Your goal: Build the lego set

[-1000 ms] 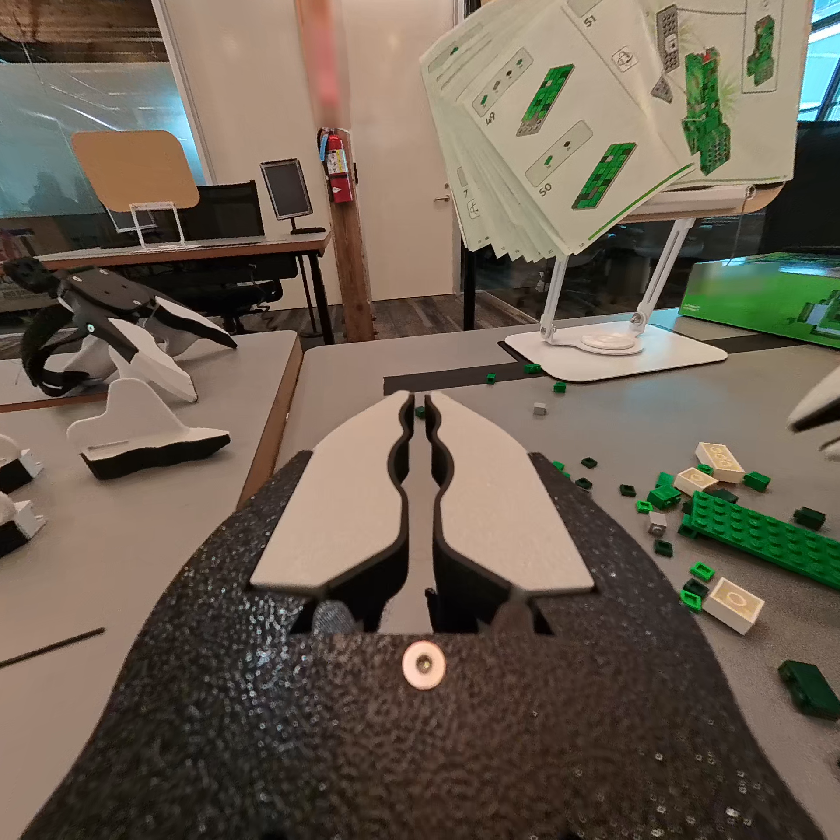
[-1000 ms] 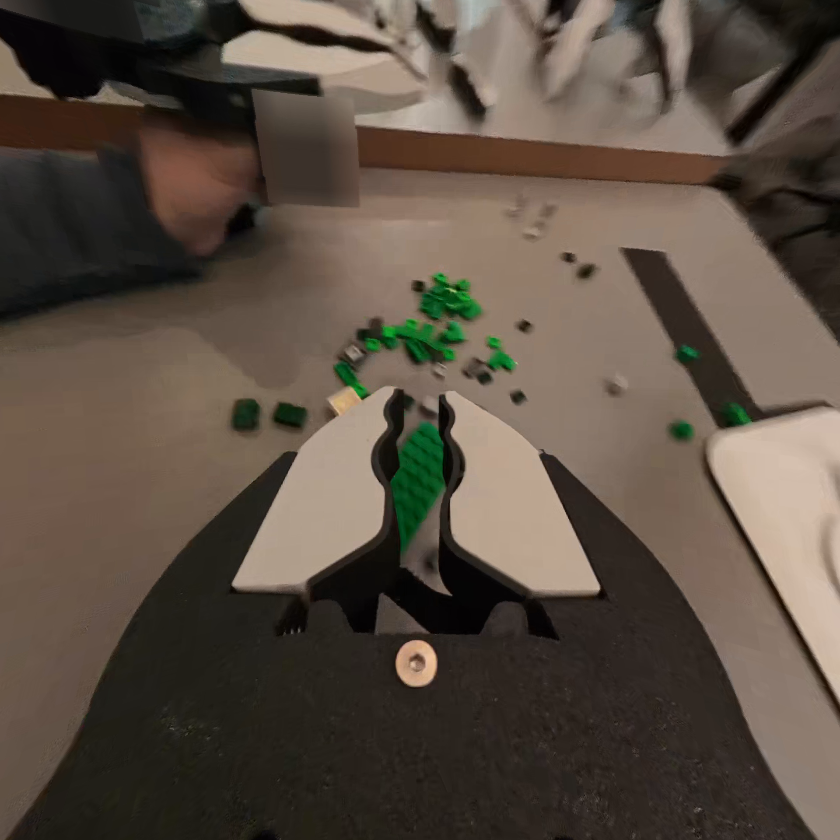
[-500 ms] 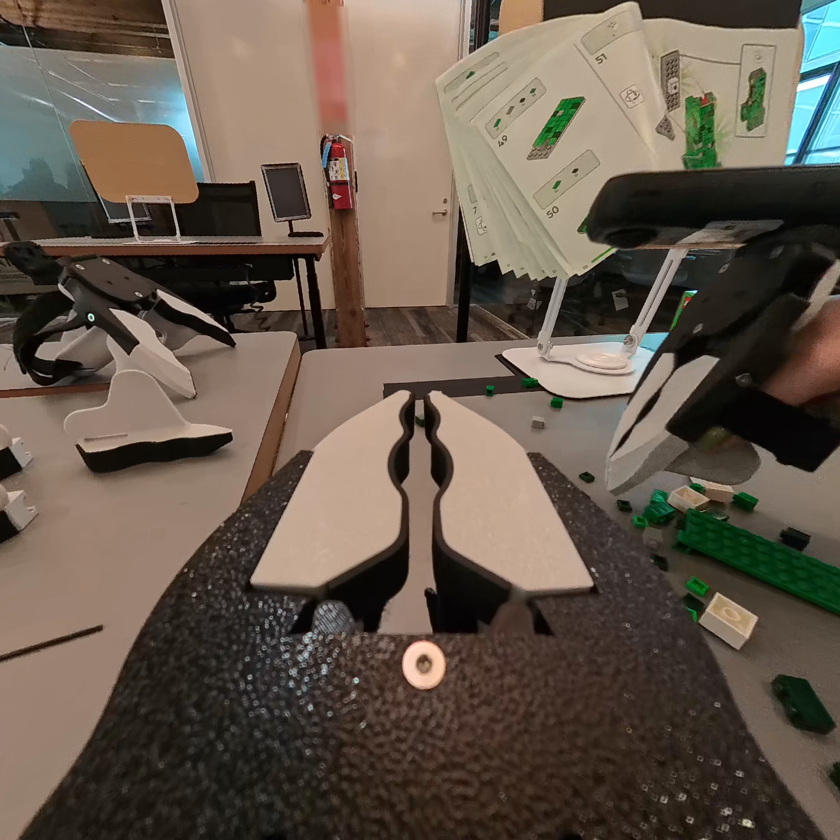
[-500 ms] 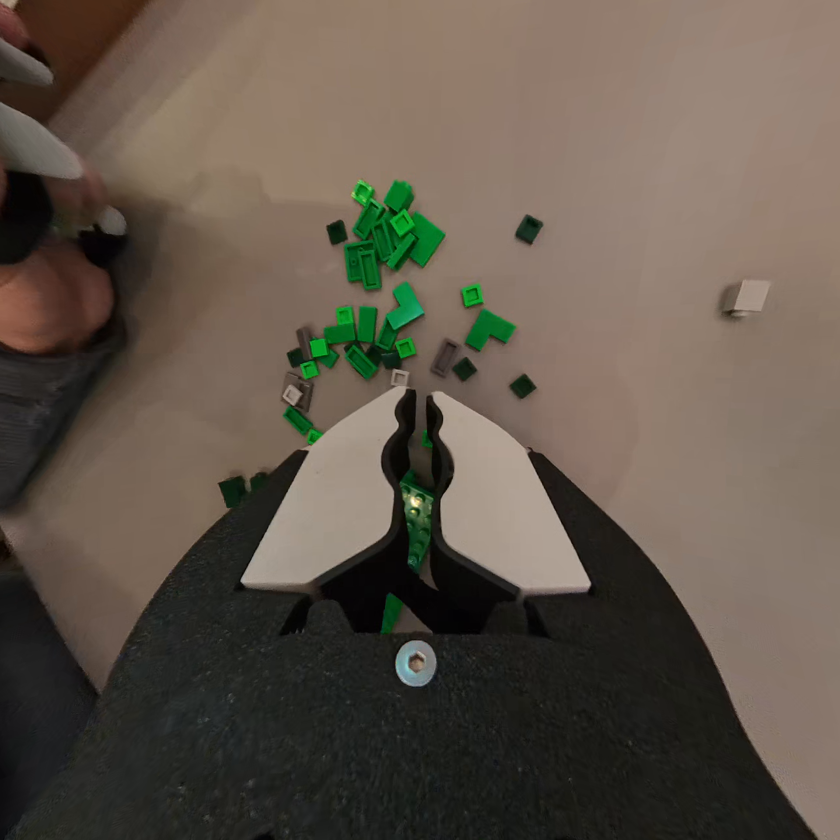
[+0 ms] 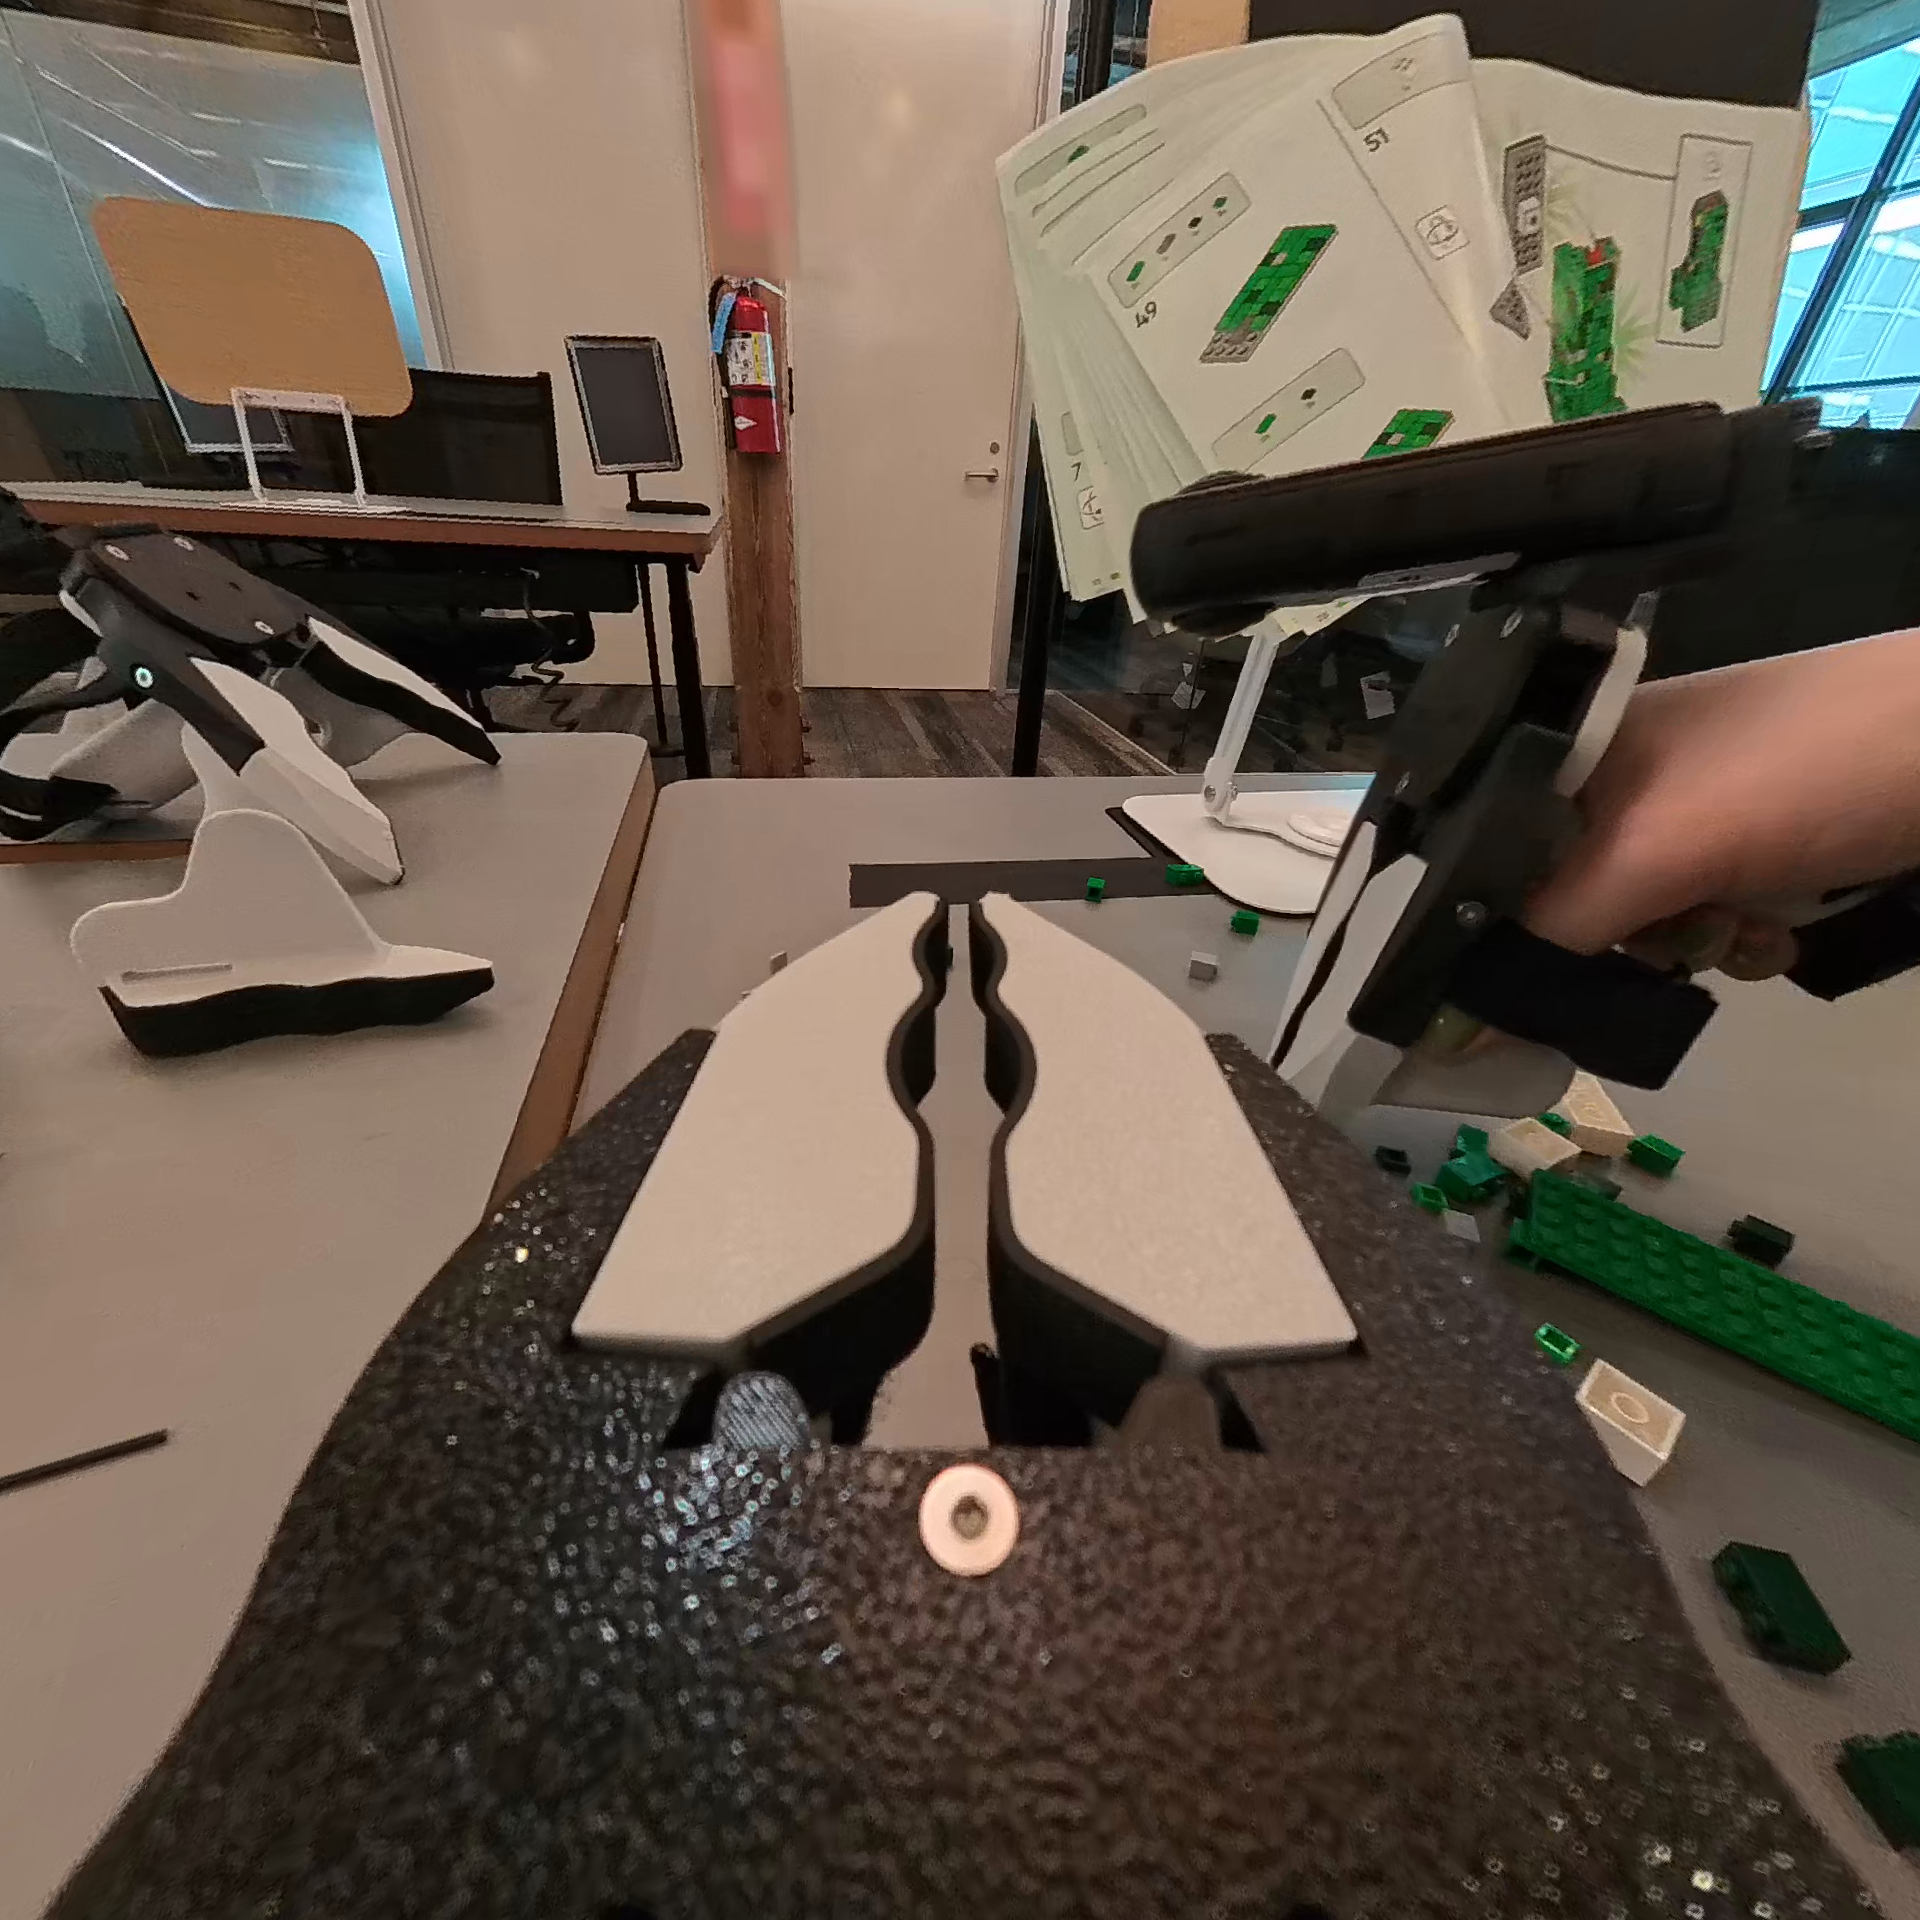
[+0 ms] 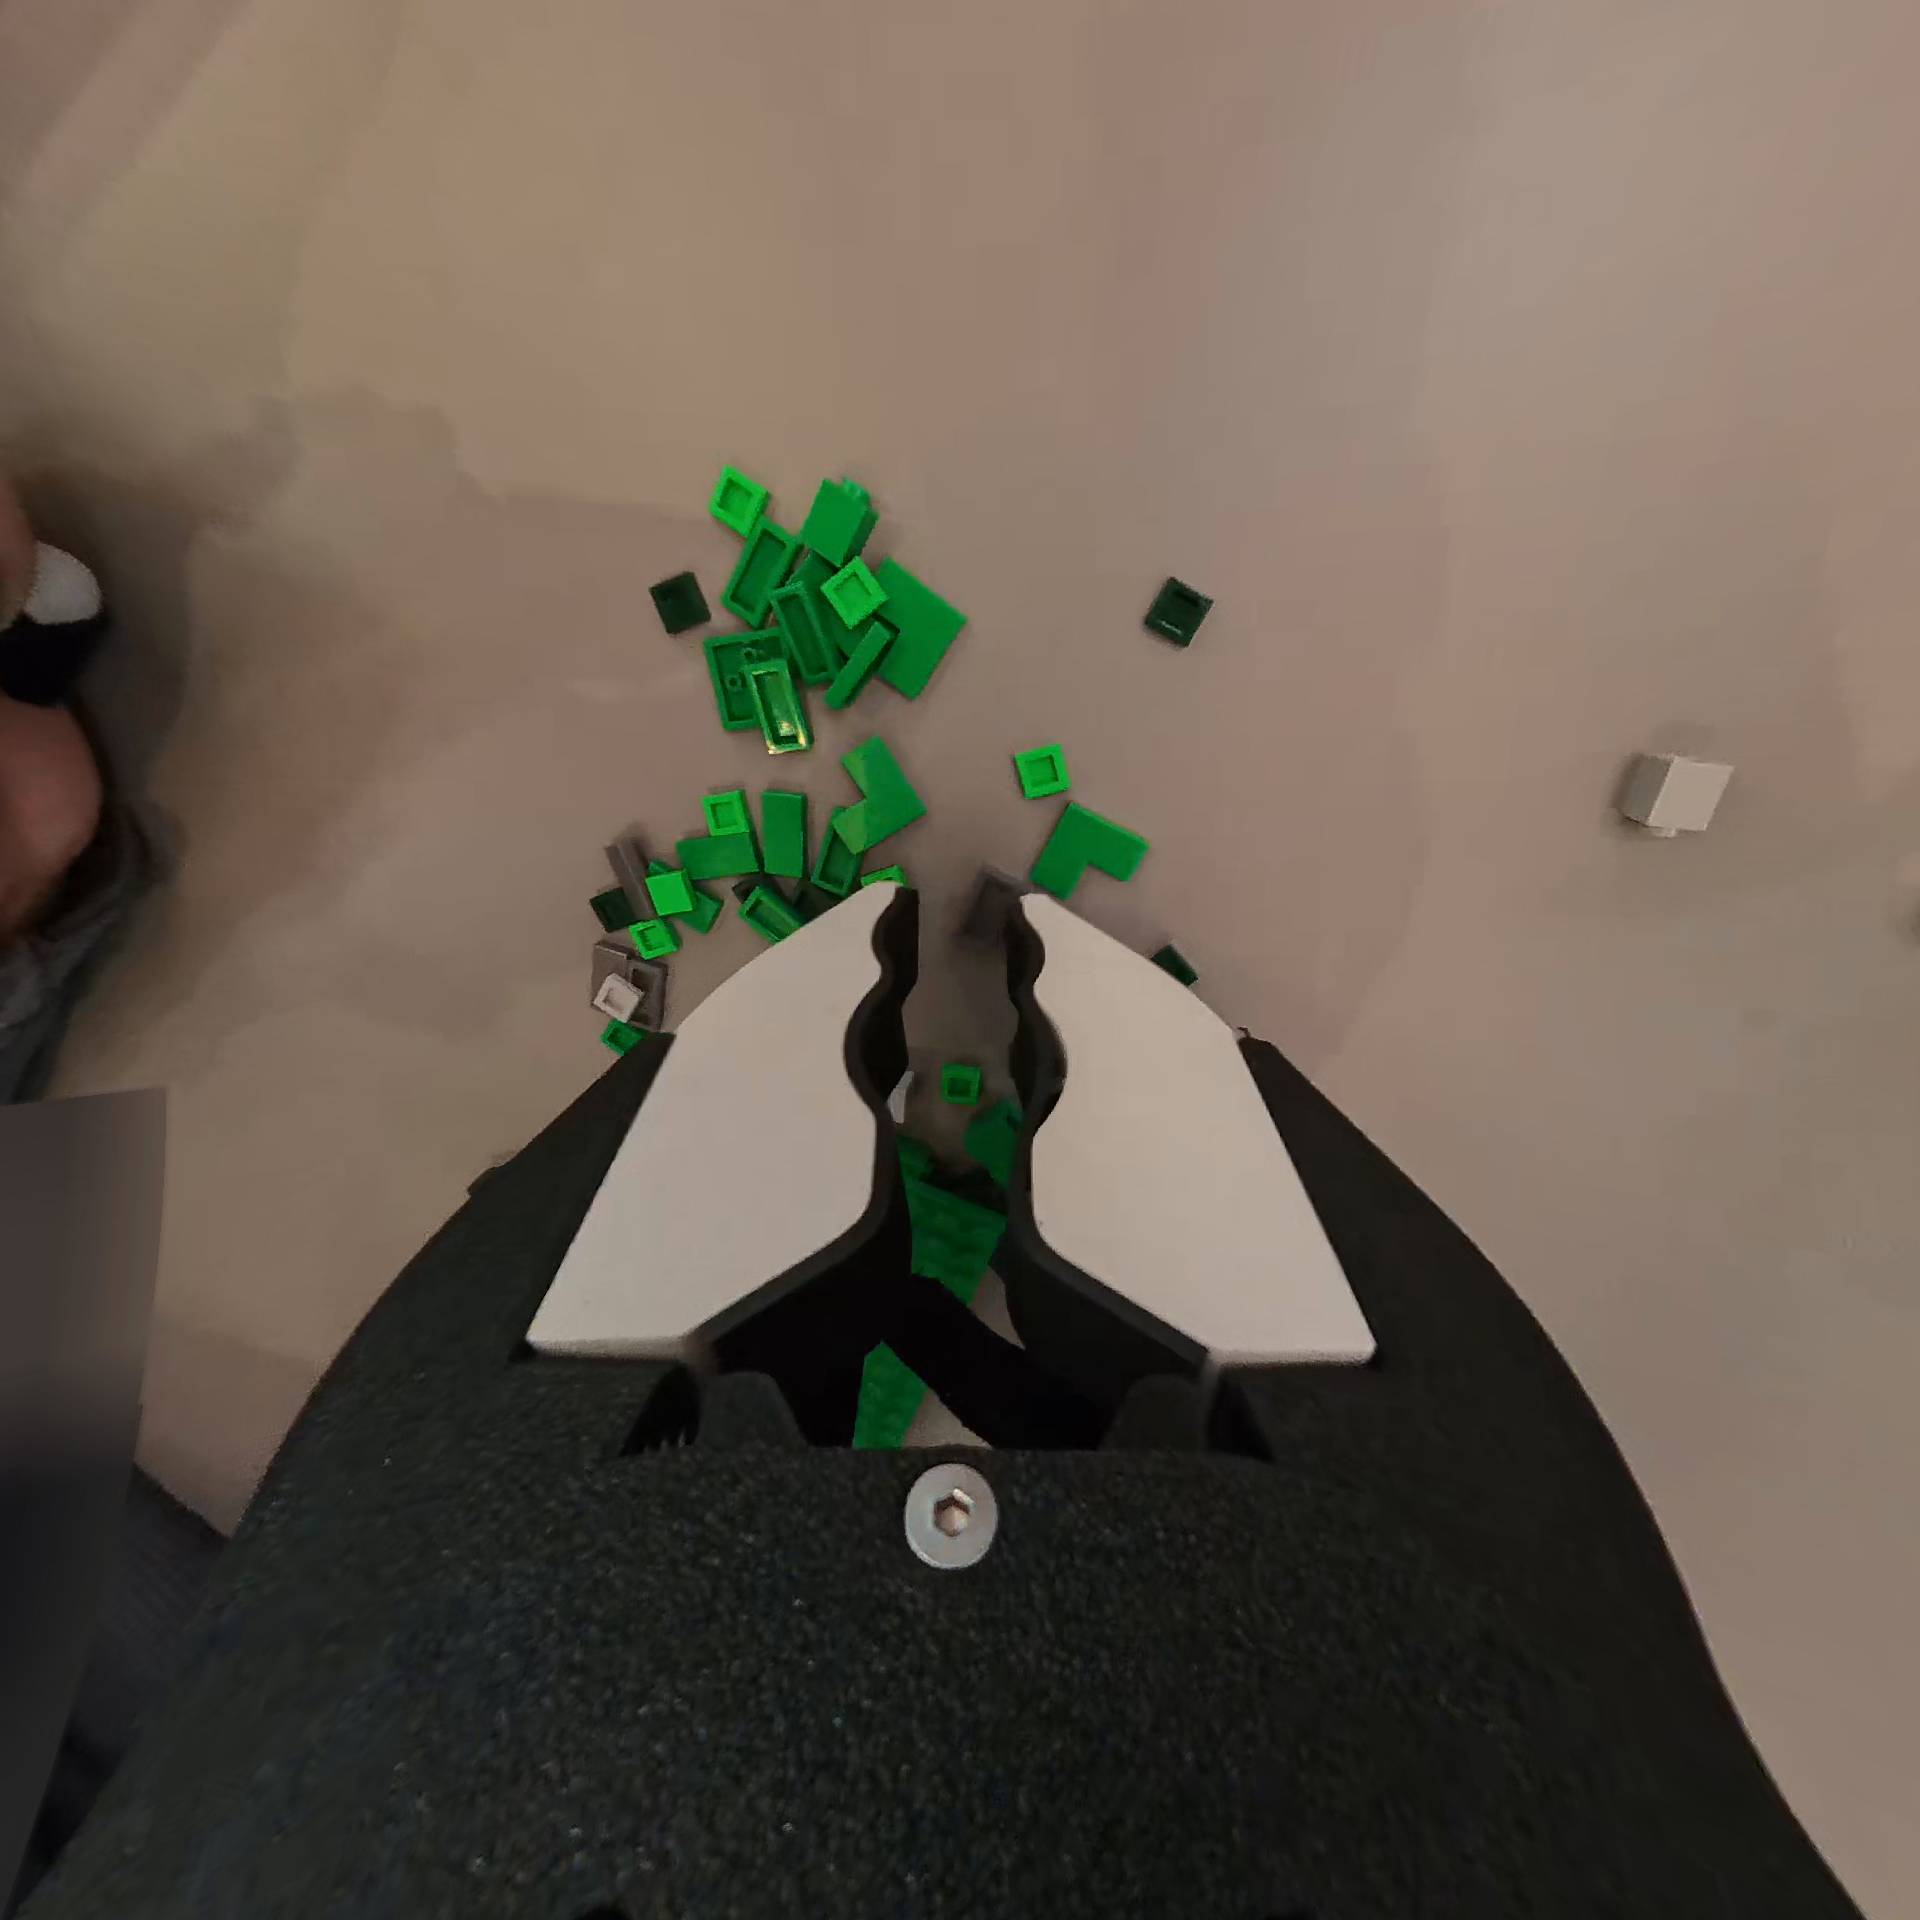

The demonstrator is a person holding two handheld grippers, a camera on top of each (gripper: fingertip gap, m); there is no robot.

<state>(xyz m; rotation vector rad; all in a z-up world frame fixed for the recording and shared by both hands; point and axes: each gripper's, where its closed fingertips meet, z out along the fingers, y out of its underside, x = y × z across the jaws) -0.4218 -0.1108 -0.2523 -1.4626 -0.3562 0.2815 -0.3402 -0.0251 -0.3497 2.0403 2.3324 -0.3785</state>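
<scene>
While it hovers over the grey surface, the left gripper has its fingers almost pressed together with nothing between them; the long green plate lies to its right, its long axis running away to the right, and the right gripper points down just beside it. Seen from the right wrist, the right gripper looks down on a heap of small green tiles, fingers slightly spread and pinching nothing; a grey tile lies at the right fingertip. No container is visible.
</scene>
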